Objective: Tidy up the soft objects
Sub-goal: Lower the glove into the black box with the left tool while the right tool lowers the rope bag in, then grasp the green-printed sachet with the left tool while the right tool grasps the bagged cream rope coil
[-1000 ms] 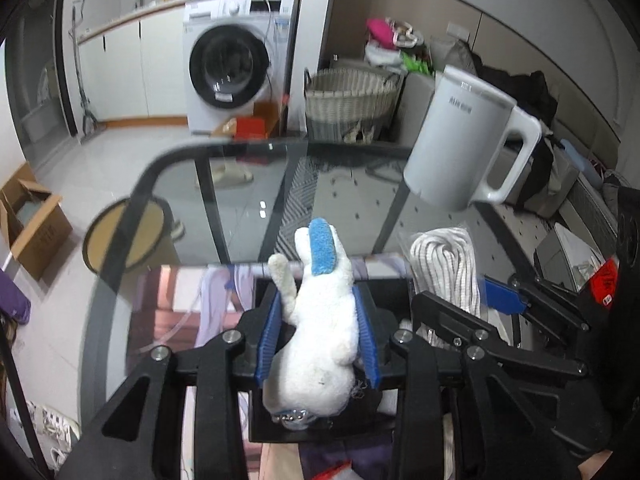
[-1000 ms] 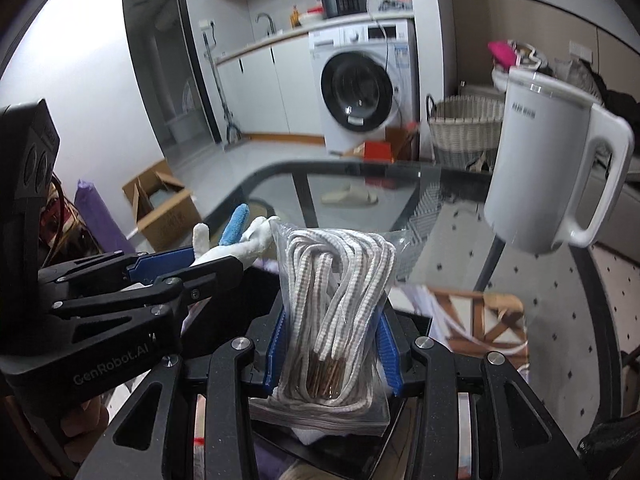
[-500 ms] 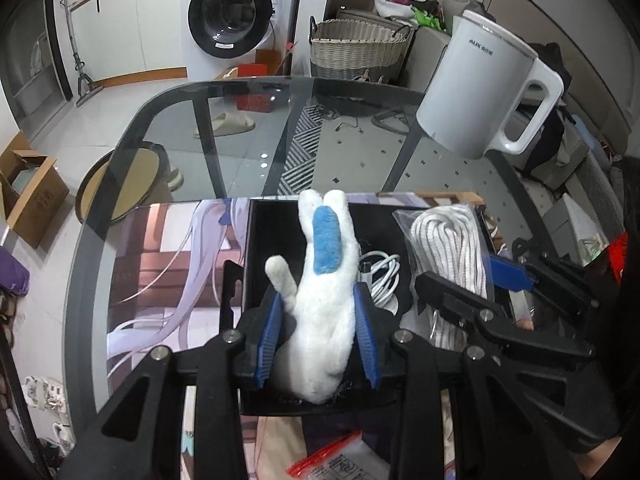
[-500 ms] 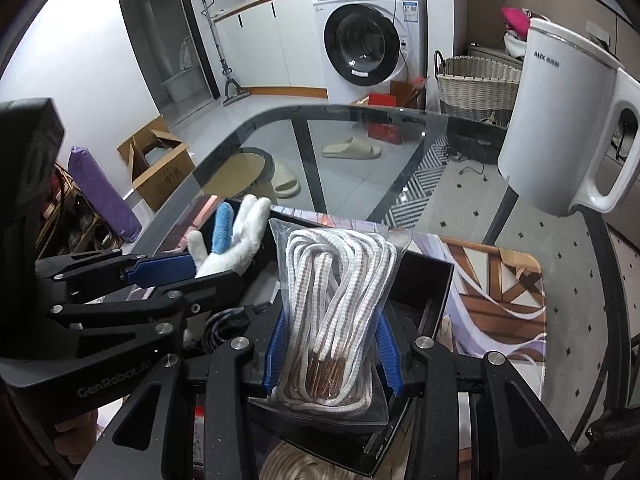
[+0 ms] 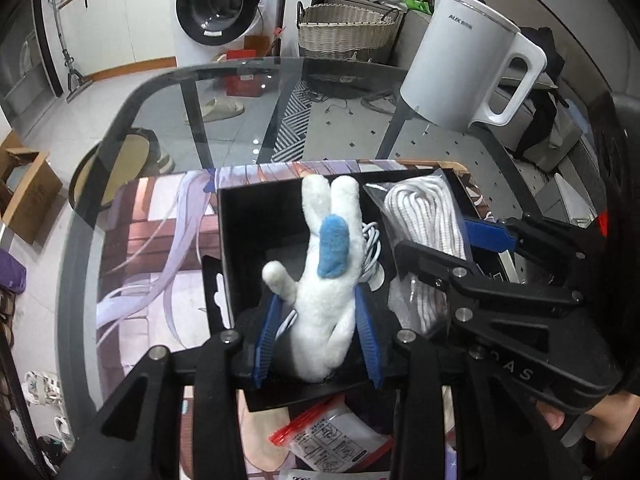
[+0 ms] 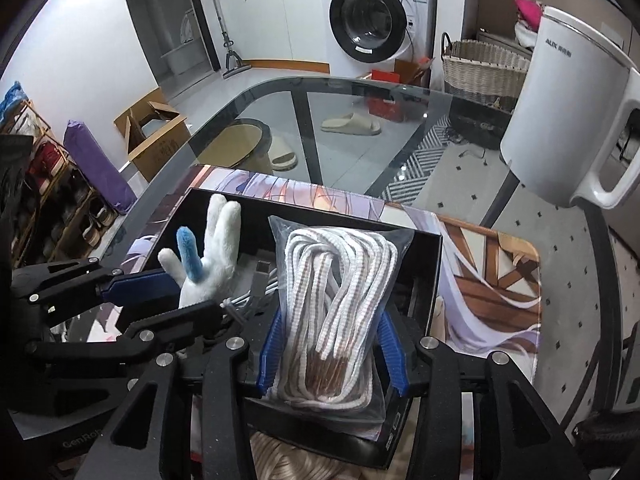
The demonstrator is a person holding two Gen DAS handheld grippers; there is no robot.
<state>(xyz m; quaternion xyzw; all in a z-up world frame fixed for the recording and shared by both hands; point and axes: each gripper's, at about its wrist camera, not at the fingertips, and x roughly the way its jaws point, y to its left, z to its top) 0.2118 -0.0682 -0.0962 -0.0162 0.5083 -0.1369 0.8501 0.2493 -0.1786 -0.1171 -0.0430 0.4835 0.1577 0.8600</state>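
Note:
A white plush toy [image 5: 324, 304] with a blue patch lies between the pads of my left gripper [image 5: 318, 298], inside a black box [image 5: 224, 240]. The jaws are opening, and thin gaps show beside the toy. In the right wrist view, a clear bag of white rope [image 6: 332, 300] stands in the same box [image 6: 434, 280], between the blue pads of my right gripper [image 6: 331, 314]. Those jaws are opening too, though the pads still touch the bag's sides. A coiled white cable [image 5: 370, 236] lies under the toy.
The box sits on a printed mat [image 5: 160, 240] on a glass table [image 5: 160, 92]. A white kettle [image 5: 452, 68] stands at the table's far right. A red-zip plastic bag [image 5: 328, 436] lies at the near edge. A person's hand [image 5: 592, 424] holds the right gripper.
Both grippers have sunk and tipped down, bringing the toy and the rope bag into the black box. The pads of both stand a little wider than before.

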